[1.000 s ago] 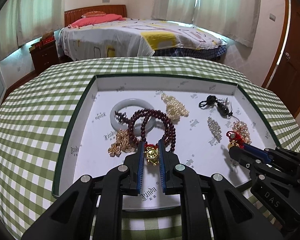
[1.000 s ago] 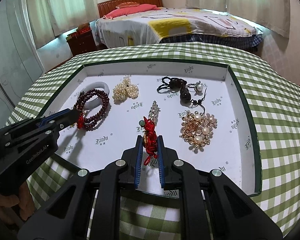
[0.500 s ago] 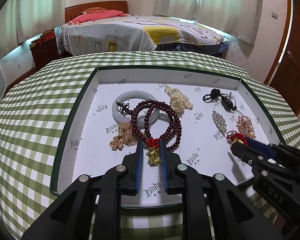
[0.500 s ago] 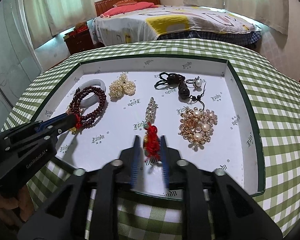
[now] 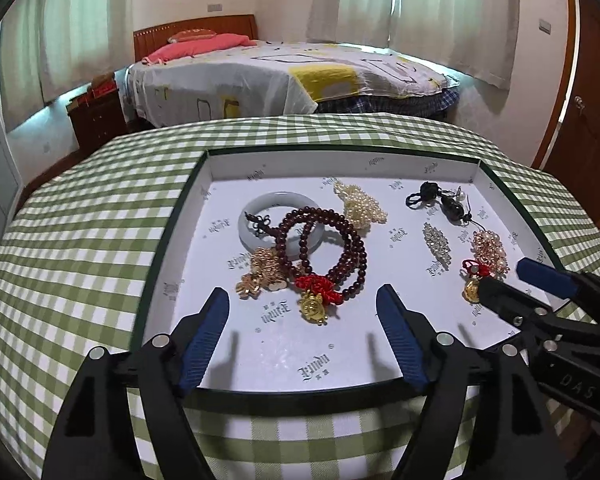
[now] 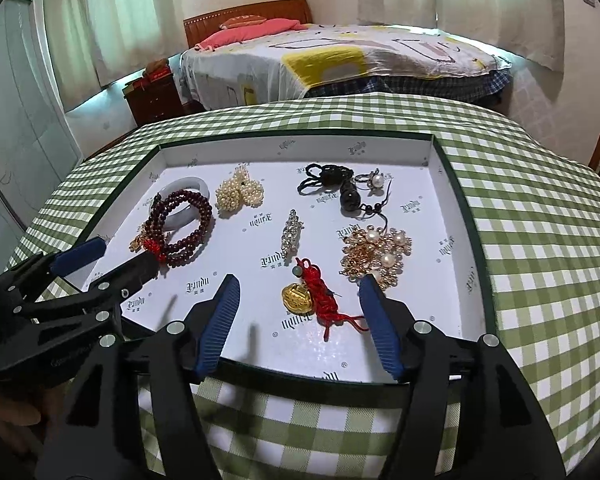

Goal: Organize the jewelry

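Observation:
A shallow white tray (image 5: 284,376) (image 6: 444,312) on the checked tablecloth holds the jewelry. My left gripper (image 5: 302,294) is open over the tray's near edge; a gold charm on a red knot (image 5: 315,305) lies between its fingers, joined to dark red beads (image 5: 340,248) over a jade bangle (image 5: 260,208). My right gripper (image 6: 298,283) is open too; a gold coin charm with red cord (image 6: 298,298) lies between its fingers. The right gripper also shows in the left wrist view (image 5: 508,278), and the left gripper in the right wrist view (image 6: 120,254).
The tray also holds a pearl cluster (image 6: 240,194), a crystal brooch (image 6: 292,232), a black cord pendant (image 6: 340,188), a pearl ring (image 6: 374,180), a gold pearl brooch (image 6: 380,256) and a gold chain piece (image 5: 262,272). A bed (image 5: 284,76) stands behind the table.
Both grippers have opened and let go of their red-corded gold charms, which now lie on the tray. Both grippers have drawn back a little toward the tray's near edge.

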